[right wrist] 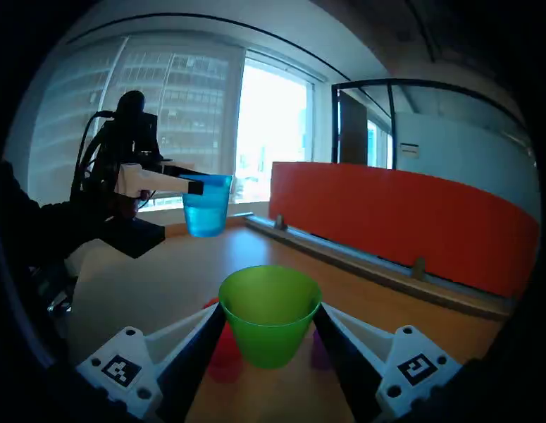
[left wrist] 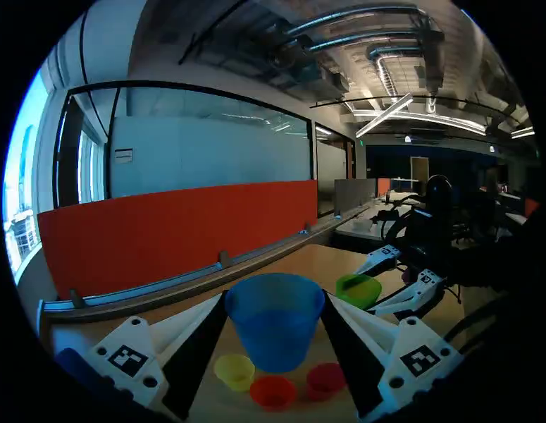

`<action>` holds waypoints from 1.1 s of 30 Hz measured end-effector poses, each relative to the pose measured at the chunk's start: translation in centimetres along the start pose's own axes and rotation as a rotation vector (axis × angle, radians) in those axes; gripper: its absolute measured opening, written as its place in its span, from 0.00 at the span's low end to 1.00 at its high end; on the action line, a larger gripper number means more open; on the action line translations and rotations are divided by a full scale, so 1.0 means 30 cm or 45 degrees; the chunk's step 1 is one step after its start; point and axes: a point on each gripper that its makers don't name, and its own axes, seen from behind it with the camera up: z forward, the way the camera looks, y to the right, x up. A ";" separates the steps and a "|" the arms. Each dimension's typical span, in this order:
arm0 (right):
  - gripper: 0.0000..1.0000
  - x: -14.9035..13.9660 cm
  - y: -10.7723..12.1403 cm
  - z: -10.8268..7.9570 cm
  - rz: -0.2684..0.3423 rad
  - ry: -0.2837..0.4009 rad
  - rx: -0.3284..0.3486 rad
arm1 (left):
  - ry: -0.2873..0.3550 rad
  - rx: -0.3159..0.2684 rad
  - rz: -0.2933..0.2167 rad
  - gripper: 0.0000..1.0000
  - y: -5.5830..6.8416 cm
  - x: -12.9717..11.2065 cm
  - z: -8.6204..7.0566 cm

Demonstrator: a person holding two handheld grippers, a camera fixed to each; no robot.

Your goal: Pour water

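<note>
A translucent blue cup point(left wrist: 275, 321) holding water is pinched upright between the fingers of my left gripper point(left wrist: 274, 331), raised above the wooden table point(left wrist: 322, 264). In the right gripper view that same blue cup point(right wrist: 206, 204) hangs at the left, held by the left gripper point(right wrist: 195, 194) and a dark-sleeved hand. A green cup point(right wrist: 270, 314) stands upright in my right gripper point(right wrist: 270, 331), both fingers pressing its sides. In the left gripper view the green cup point(left wrist: 358, 290) and right gripper point(left wrist: 385, 282) sit to the right, farther off.
Small yellow point(left wrist: 234, 371), orange-red point(left wrist: 273, 392) and red point(left wrist: 325, 381) cups stand on the table under the blue cup. Red point(right wrist: 227, 352) and purple point(right wrist: 319, 350) cups peek from behind the green one. An orange partition point(left wrist: 181, 229) with a metal rail point(left wrist: 202, 275) lines the table's far edge.
</note>
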 end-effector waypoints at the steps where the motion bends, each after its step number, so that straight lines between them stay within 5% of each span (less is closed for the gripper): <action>1: 0.91 0.007 -0.004 0.000 -0.003 0.007 0.002 | 0.003 -0.001 -0.003 0.89 0.001 -0.001 -0.002; 33: 0.91 0.132 -0.089 0.021 -0.017 0.158 0.072 | 0.075 -0.023 -0.008 0.89 0.028 -0.013 -0.040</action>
